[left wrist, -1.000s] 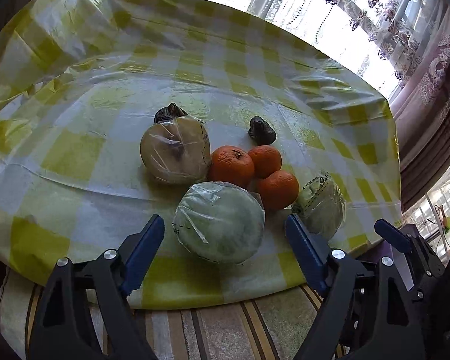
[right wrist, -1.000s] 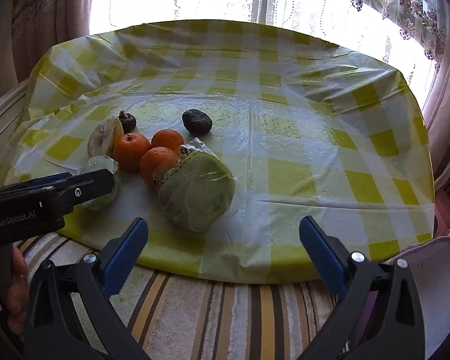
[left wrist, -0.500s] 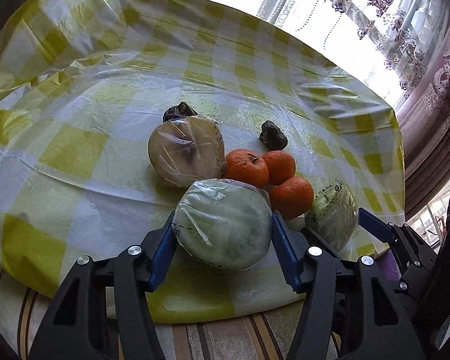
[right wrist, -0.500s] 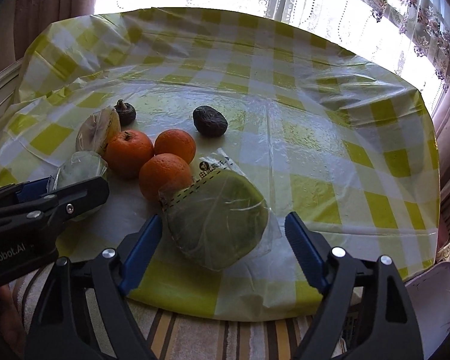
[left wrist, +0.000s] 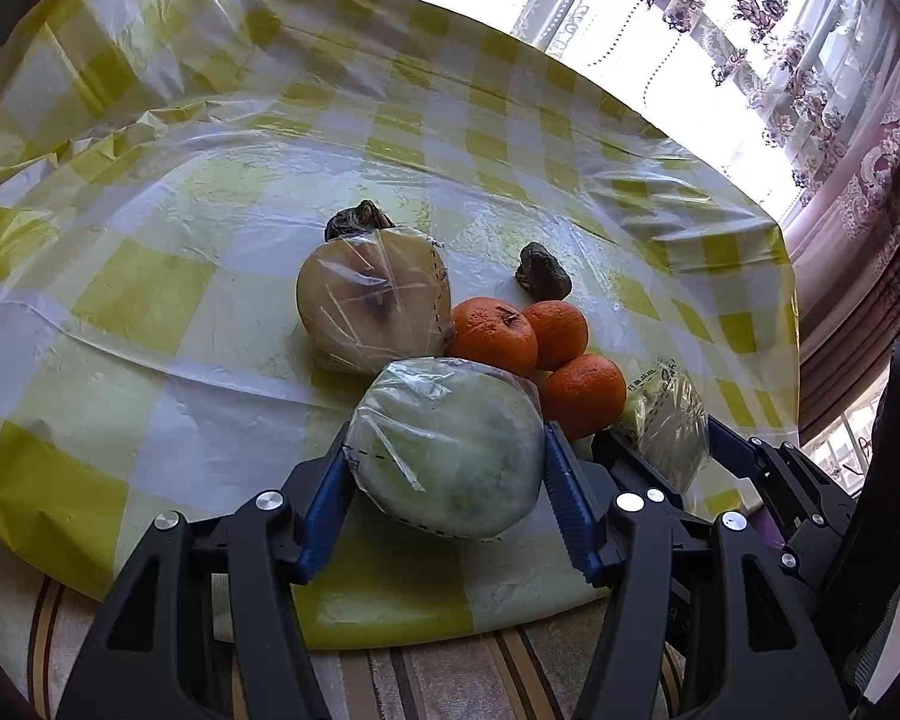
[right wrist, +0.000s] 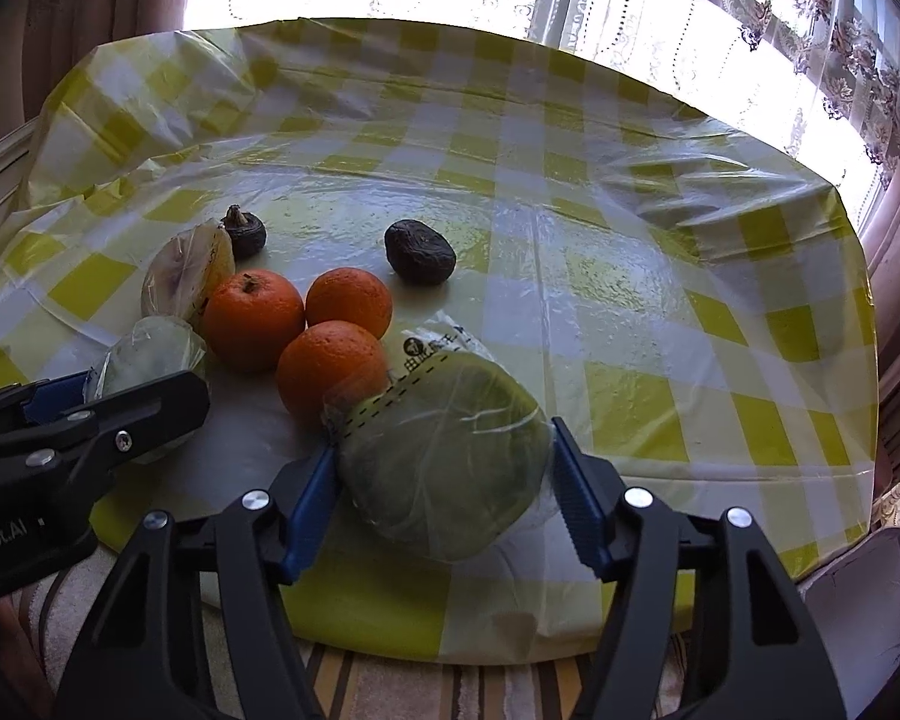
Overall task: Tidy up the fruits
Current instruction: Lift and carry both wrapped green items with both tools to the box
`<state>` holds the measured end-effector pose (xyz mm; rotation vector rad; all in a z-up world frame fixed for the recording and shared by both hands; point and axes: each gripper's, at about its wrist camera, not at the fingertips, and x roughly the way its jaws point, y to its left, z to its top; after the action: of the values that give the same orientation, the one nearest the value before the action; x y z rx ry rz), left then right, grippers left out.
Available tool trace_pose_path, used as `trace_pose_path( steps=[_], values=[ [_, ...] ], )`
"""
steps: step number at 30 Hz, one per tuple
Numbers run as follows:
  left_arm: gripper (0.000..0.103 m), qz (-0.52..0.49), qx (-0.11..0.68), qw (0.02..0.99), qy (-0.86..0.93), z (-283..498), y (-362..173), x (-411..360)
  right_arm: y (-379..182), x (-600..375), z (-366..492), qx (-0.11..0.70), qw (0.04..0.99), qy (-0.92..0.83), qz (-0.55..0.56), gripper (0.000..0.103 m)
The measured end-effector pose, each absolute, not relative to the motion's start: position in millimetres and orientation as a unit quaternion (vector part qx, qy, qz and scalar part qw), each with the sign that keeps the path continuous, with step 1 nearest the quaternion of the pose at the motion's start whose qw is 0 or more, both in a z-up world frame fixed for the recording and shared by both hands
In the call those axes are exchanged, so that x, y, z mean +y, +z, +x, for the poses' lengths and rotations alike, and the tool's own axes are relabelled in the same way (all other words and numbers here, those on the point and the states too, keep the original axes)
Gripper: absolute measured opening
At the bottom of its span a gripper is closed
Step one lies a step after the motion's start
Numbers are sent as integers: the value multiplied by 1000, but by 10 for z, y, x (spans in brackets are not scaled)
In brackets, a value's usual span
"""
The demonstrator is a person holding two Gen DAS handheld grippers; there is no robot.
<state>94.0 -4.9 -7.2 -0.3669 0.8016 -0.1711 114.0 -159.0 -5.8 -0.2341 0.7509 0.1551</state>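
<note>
Both grippers closed in at once. Left gripper (left wrist: 447, 468) has its jaws pinching a pale green wrapped fruit (left wrist: 450, 462) at the near edge of the worktop (left wrist: 150, 300) — blue pads touch it on both sides, and it looks to be resting on the cloth, not lifted. Right gripper (right wrist: 444, 474) has its jaws pinching a darker green wrapped fruit (right wrist: 444, 456), also near the front edge, touching the nearest orange.

Everything else sits untouched in one loose cluster: three oranges (right wrist: 294, 324) bunched together, a tan wrapped fruit (left wrist: 372, 300) just behind the left grasp, and two dark shrivelled fruits (right wrist: 420, 252) farther back, apart from each other.

Progress looks very early — nothing appears sorted yet and no bin or tray is visible. Left to do: lift both green ones, place them, then deal with the oranges, the tan one and the dark ones.
</note>
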Motion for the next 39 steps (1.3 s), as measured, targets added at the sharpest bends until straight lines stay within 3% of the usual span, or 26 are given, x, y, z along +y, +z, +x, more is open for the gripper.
trace_pose_path(
  steps=[23,39],
  values=[
    [57,-111,365,921,-80,703,229,-389,191,-2138,704,353,932,84,-12,65],
    [57,-57,367,918,-137,527,346,-1155,292,-2925,374,345,937,44,43,65]
  ],
)
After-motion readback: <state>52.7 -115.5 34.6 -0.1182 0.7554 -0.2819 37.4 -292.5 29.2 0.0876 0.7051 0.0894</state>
